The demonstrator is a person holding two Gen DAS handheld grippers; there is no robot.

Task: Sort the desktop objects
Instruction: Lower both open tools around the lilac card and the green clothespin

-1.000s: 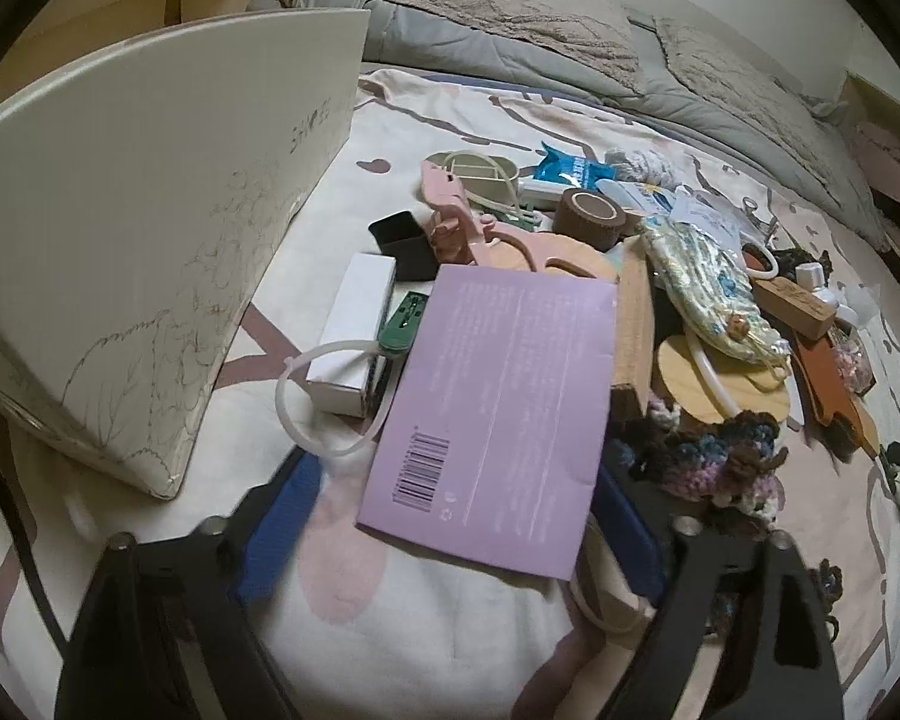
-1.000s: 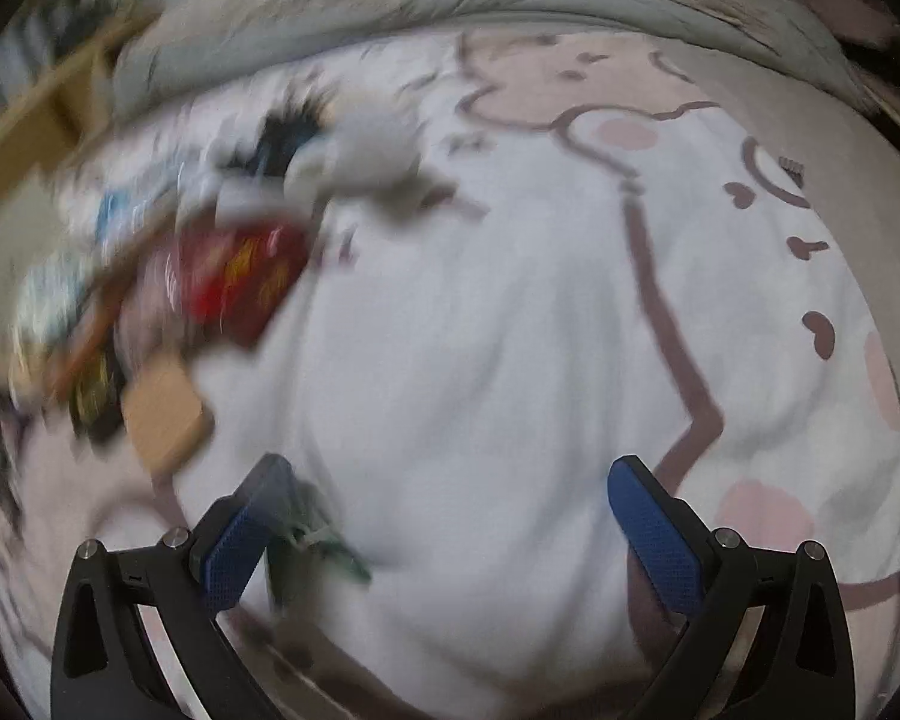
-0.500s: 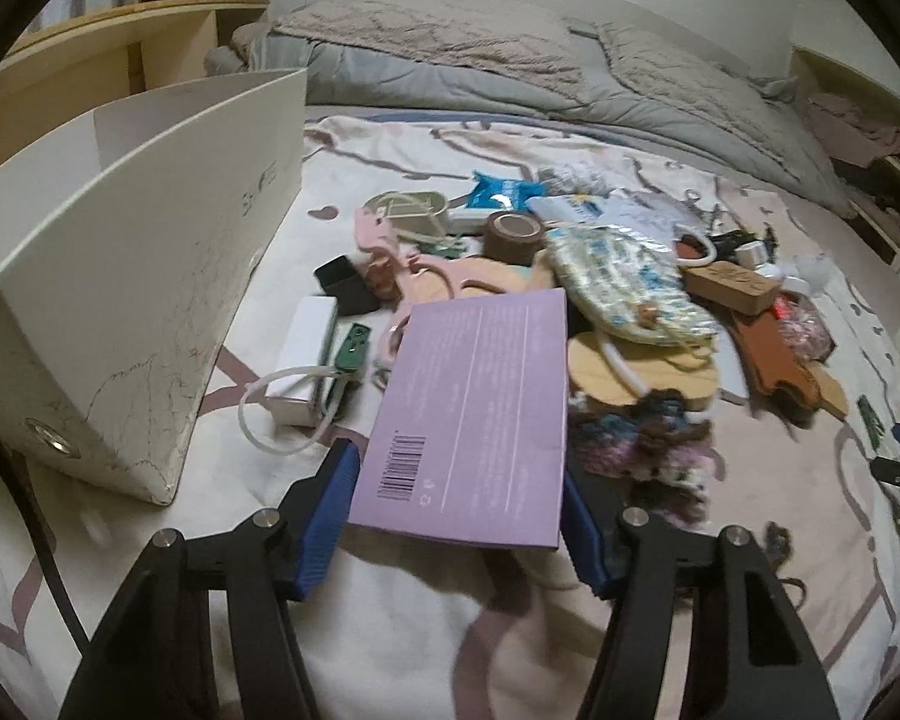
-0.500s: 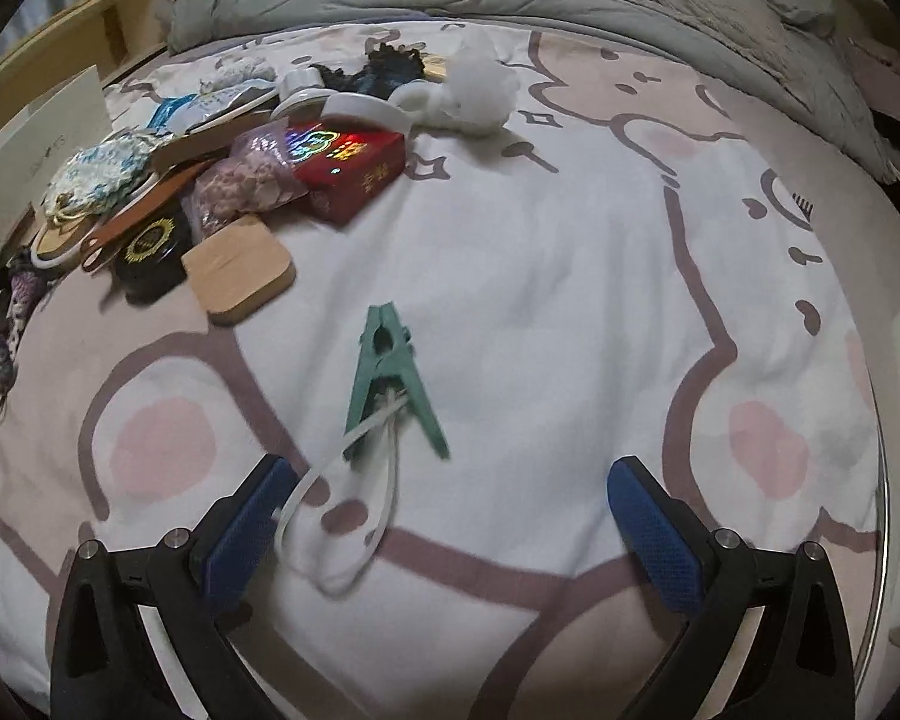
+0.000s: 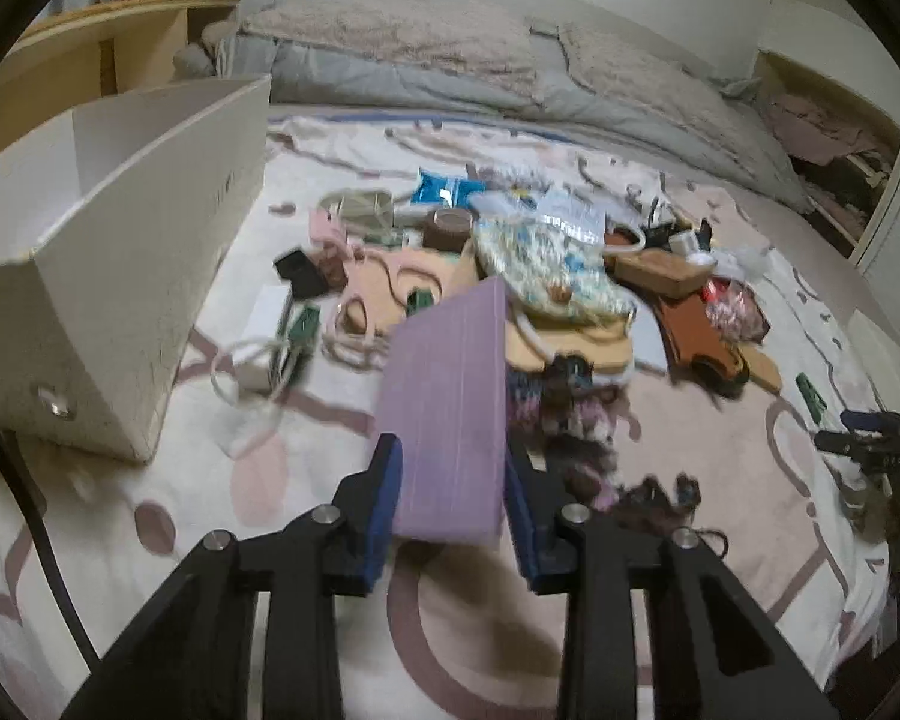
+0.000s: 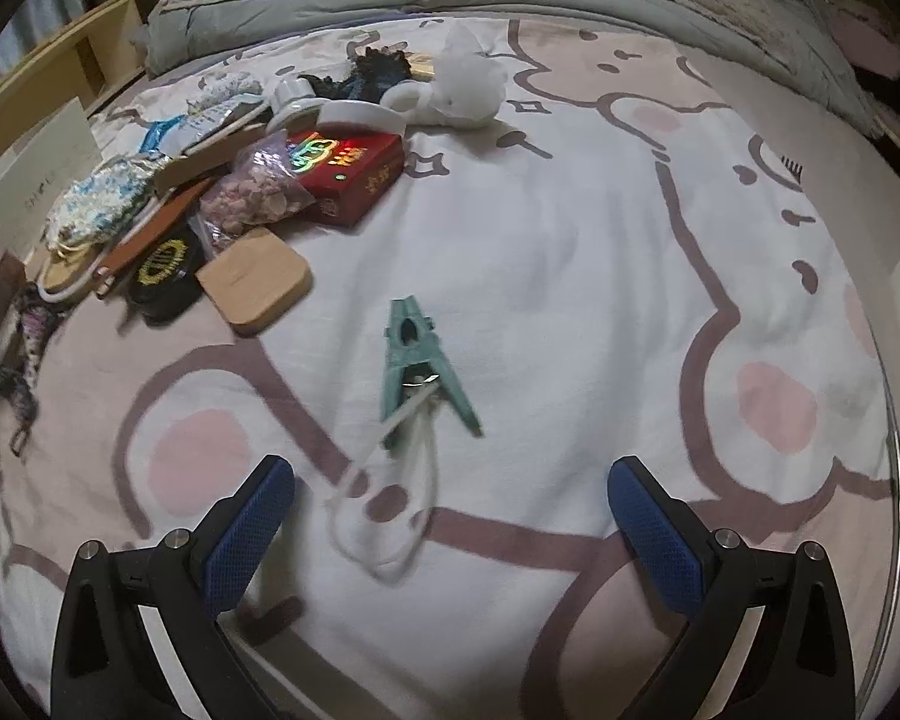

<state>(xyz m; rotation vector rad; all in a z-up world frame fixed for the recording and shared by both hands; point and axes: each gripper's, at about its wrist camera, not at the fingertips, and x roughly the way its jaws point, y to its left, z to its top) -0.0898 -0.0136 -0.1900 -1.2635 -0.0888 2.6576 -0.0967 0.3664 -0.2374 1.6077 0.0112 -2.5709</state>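
A flat purple packet [image 5: 450,396] stands tilted between the blue pads of my left gripper [image 5: 450,468]. Its near edge is lifted off the bedspread. The jaws are closing and both pads touch the packet's sides. Behind it lies a heap of small objects, among them a floral pouch [image 5: 546,264] and a tape roll [image 5: 447,225]. In the right wrist view my right gripper [image 6: 450,480] hangs open above a green clothes peg [image 6: 417,360]. A white cord loop [image 6: 384,516] trails from the peg, and nothing is between the fingers.
A tall white cardboard box [image 5: 120,276] stands open-topped at the left. A red box [image 6: 348,174], a wooden block [image 6: 255,285] and a black round item [image 6: 162,264] edge the heap. A grey duvet [image 5: 510,90] lies behind, with a wooden shelf [image 5: 120,42] at far left.
My left jaws have narrowed onto the purple packet, which has tipped up from lying flat. The right view has gone from a blurred sweep to resting over the green peg.
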